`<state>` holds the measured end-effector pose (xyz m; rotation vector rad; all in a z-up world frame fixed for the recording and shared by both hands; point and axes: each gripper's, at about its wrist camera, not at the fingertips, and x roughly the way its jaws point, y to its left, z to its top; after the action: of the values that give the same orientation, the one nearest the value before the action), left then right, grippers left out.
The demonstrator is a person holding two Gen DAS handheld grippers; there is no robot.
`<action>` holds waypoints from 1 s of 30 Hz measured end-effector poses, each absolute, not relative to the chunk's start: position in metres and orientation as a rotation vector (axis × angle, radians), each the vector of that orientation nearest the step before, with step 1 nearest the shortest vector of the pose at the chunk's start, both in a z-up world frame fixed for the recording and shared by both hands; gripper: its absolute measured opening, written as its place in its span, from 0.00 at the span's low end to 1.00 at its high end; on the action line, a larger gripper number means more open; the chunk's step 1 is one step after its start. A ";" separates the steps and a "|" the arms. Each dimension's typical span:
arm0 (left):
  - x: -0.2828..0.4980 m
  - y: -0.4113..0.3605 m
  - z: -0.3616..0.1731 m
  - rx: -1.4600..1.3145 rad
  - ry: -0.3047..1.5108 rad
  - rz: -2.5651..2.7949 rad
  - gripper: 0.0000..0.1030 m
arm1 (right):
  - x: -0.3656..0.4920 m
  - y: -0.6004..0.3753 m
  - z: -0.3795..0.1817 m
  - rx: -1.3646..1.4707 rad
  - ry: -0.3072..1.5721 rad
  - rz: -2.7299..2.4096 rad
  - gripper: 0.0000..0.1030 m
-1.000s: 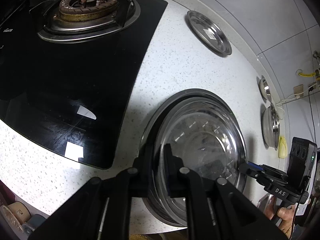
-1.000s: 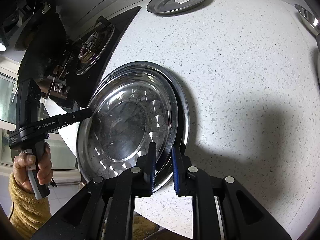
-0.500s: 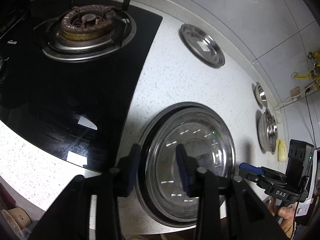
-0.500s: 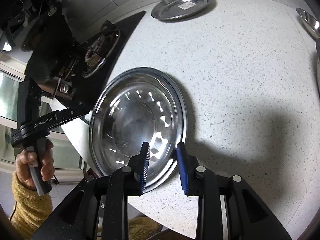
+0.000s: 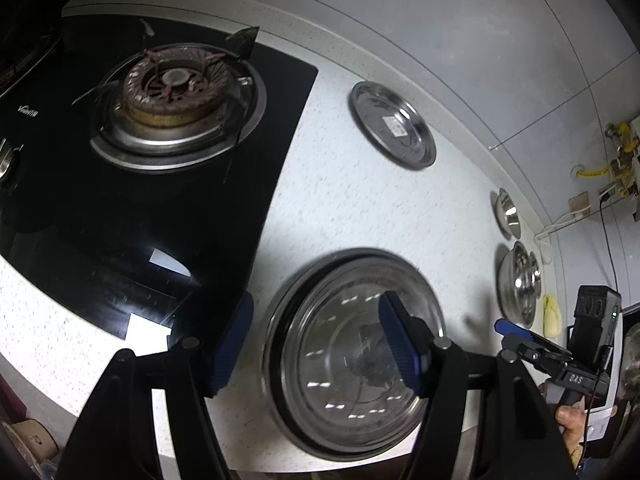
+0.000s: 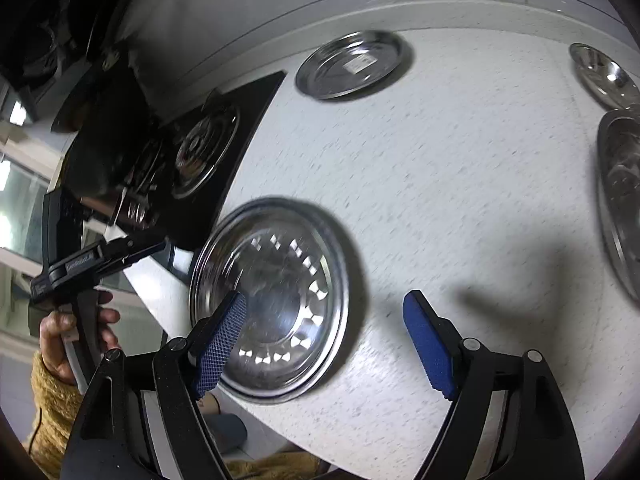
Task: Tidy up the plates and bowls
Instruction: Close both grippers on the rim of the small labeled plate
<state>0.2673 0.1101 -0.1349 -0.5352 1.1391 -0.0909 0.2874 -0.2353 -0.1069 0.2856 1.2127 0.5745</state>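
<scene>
Both tongs [image 5: 316,344] opening – plate [image 5: 352,360] free

A black gas hob [image 5: 168,216] sits in the speckled white countertop [image 5: 360,208].

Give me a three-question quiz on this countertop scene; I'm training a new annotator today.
1. True or false: the left tongs are clamped on the large steel plate.
2. Which lies nearest the wall? A) small steel plate B) large steel plate C) stove burner
3. Fill in: the large steel plate rests flat on the white ____.

Key: 1. False; both the left and right tongs are opening, with nothing pressed between the pads. 2. A. 3. Countertop.
</scene>
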 end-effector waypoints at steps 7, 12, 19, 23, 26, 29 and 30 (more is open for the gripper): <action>0.315 0.094 -0.128 -0.504 1.152 -0.109 0.63 | 0.327 -0.248 -0.083 0.299 1.147 0.533 0.75; 0.373 0.084 -0.132 -0.508 1.168 -0.117 0.63 | 0.369 -0.243 -0.074 0.325 1.116 0.515 0.75; 0.471 0.075 -0.151 -0.498 1.171 -0.079 0.63 | 0.446 -0.230 -0.082 0.388 1.106 0.550 0.75; 0.509 0.075 -0.173 -0.513 1.179 -0.051 0.63 | 0.484 -0.221 -0.108 0.402 1.144 0.533 0.75; 0.529 0.078 -0.189 -0.548 1.187 -0.044 0.62 | 0.503 -0.219 -0.126 0.416 1.157 0.527 0.75; 0.543 0.077 -0.199 -0.561 1.182 -0.045 0.61 | 0.518 -0.217 -0.142 0.447 1.172 0.522 0.74; 0.547 0.077 -0.202 -0.565 1.178 -0.052 0.61 | 0.522 -0.215 -0.146 0.448 1.173 0.519 0.74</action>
<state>0.5472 0.0769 -0.2016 -0.5649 1.1775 -0.0523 0.5218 -0.2154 -0.1458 0.4482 1.1733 0.5189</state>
